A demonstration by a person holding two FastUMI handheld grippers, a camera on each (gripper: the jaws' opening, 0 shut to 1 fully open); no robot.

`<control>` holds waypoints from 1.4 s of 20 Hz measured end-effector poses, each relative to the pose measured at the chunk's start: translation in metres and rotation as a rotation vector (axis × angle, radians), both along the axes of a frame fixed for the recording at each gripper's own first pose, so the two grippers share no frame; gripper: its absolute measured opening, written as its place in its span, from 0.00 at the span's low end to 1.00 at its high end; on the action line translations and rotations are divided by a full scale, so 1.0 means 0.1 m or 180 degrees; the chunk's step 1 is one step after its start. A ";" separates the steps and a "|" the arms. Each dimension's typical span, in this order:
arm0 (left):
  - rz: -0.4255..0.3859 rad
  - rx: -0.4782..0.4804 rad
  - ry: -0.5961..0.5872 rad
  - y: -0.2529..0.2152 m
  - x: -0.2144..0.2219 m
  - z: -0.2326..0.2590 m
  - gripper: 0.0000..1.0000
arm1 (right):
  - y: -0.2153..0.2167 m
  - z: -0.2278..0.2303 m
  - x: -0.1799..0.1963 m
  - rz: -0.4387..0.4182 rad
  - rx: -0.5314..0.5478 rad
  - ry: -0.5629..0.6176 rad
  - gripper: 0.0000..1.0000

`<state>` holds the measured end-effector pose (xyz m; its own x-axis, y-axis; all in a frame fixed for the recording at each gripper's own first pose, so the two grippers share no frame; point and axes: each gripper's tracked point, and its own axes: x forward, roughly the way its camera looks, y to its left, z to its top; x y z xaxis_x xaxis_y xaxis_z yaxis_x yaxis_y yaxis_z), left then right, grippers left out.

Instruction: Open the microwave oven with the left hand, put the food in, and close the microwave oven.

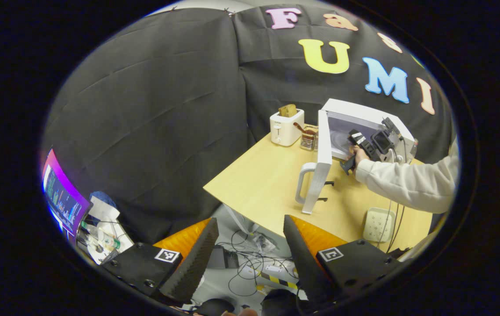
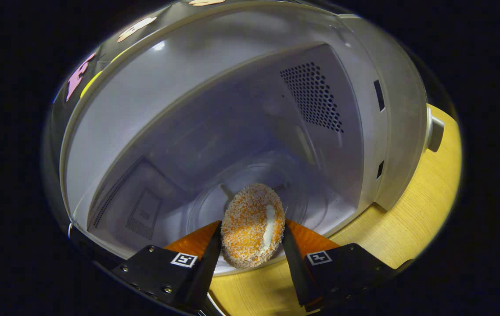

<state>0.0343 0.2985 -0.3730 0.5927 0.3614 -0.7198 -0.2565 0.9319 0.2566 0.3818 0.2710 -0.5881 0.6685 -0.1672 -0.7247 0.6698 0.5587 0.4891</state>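
In the left gripper view the white microwave oven point(image 1: 364, 118) stands at the far side of a wooden table point(image 1: 263, 180), its door point(image 1: 322, 162) swung wide open with the handle facing me. My left gripper point(image 1: 250, 245) hangs open off the table's near corner, holding nothing. A sleeved hand reaches the right gripper point(image 1: 364, 142) into the oven mouth. In the right gripper view my right gripper point(image 2: 252, 239) is shut on a round crumb-coated piece of food point(image 2: 252, 226), held over the glass turntable point(image 2: 250, 193) at the front of the oven cavity point(image 2: 214, 131).
A white toaster point(image 1: 286, 126) with bread in it and a small rack point(image 1: 307, 139) stand left of the oven. A white power strip point(image 1: 378, 224) lies on the table's near right. Cables point(image 1: 254, 263) and clutter cover the floor below; a lit screen point(image 1: 63, 197) is at far left.
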 end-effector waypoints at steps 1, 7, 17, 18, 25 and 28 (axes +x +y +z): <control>0.0049 -0.0008 -0.0001 0.03 -0.02 -0.01 0.98 | -0.01 -0.02 0.04 -0.0044 -0.0009 -0.0045 0.75; 0.0292 -0.0124 -0.0075 0.09 -0.11 -0.06 0.99 | 0.05 -0.01 0.11 -0.0012 -0.0038 -0.0187 0.81; 0.0052 -0.0109 -0.0192 0.04 0.17 -0.09 0.98 | 0.12 0.44 -0.15 0.0498 0.0188 -0.0399 0.98; 0.0031 -0.0143 -0.0226 0.06 0.23 -0.12 0.98 | 0.12 0.47 -0.24 0.0603 0.0225 -0.0374 0.98; -0.0477 -0.0380 -0.0398 0.31 1.04 -0.45 0.99 | 0.10 1.11 -1.21 0.1426 0.0343 -0.0326 0.98; -0.0731 -0.0489 -0.0244 0.48 1.40 -0.86 0.99 | -0.06 1.60 -1.83 0.1499 0.0159 -0.0442 0.98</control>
